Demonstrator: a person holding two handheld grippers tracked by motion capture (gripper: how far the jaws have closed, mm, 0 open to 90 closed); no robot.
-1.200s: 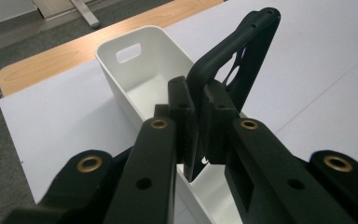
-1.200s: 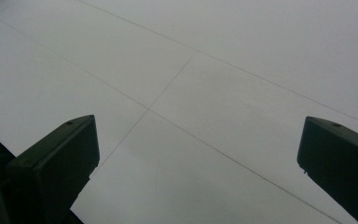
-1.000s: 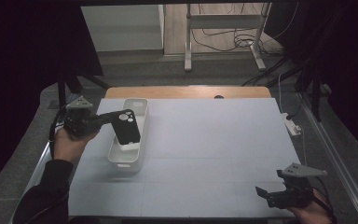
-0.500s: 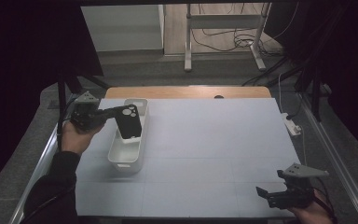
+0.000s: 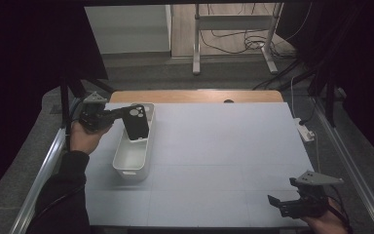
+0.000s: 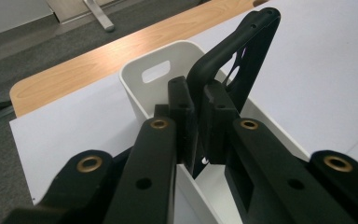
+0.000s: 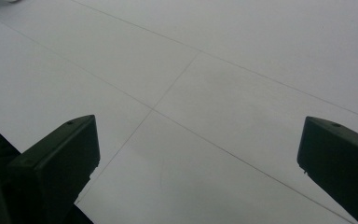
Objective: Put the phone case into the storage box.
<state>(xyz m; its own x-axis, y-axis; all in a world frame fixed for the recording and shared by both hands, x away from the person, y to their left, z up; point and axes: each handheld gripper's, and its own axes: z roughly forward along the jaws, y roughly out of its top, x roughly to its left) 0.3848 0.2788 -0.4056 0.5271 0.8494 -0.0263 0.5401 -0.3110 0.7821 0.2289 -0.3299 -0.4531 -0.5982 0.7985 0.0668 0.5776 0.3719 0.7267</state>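
1 black phone case [image 5: 137, 122] is clamped edgewise in the left claw [image 5: 118, 115], held above the white bin [image 5: 132, 158]; the right claw [image 5: 276, 203] is held wide, empty.

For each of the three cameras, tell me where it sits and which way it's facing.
High view: above the person's side, facing forward and down on the table; forearms and both tools show.
Left gripper view: rides the left tool, looking along jaws shut on the black phone case over the white bin.
Right gripper view: rides the right tool, jaws open, facing bare table.
Shared: high and left views show case and bin.
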